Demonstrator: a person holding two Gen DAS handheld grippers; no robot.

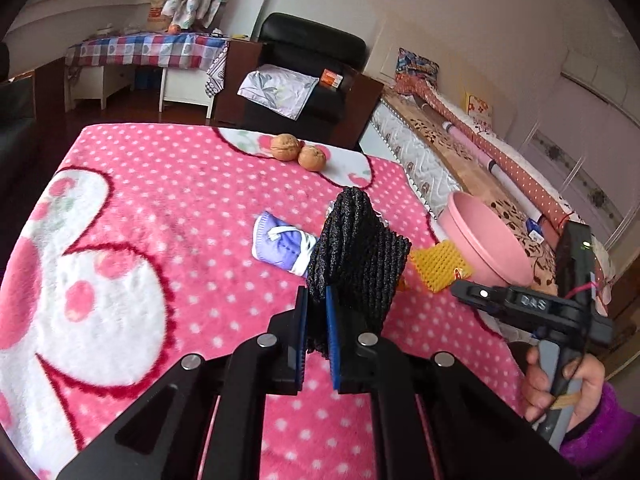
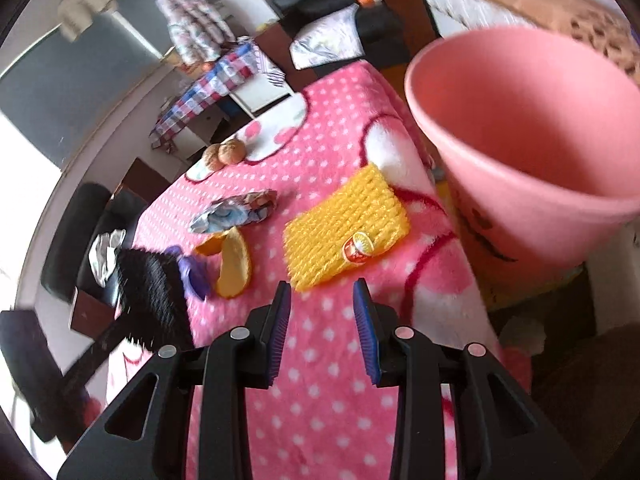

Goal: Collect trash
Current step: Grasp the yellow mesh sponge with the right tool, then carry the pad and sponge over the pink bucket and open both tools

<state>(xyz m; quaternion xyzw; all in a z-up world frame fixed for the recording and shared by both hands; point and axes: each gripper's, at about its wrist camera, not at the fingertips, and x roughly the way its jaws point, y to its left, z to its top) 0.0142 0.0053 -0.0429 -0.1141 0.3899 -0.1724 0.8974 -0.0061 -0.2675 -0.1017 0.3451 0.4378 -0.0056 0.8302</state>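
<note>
We work on a pink polka-dot blanket [image 1: 168,184] that serves as the sorting surface. The pink bin [image 2: 532,148] stands at its right edge, beyond the blanket's border, placed there, we judge, so either tool reaches it with a short swing.

Our left gripper [image 1: 316,320] is clamped on a black foam net [image 1: 360,256], gripped at its lower edge so the sleeve stands up above the blanket; we judge this to be the carry toward the bin. Our right gripper [image 2: 322,328] has its pads apart and grips nothing. It hovers over the blanket just short of the yellow foam net [image 2: 344,226], probably the next item.

Trash remaining on the blanket: a purple face mask [image 1: 280,246], a foil wrapper [image 2: 236,212] and orange peel [image 2: 234,260]. Two walnuts [image 1: 298,151] sit at the far edge, well apart from the trash; we judge they are not for collection.
</note>
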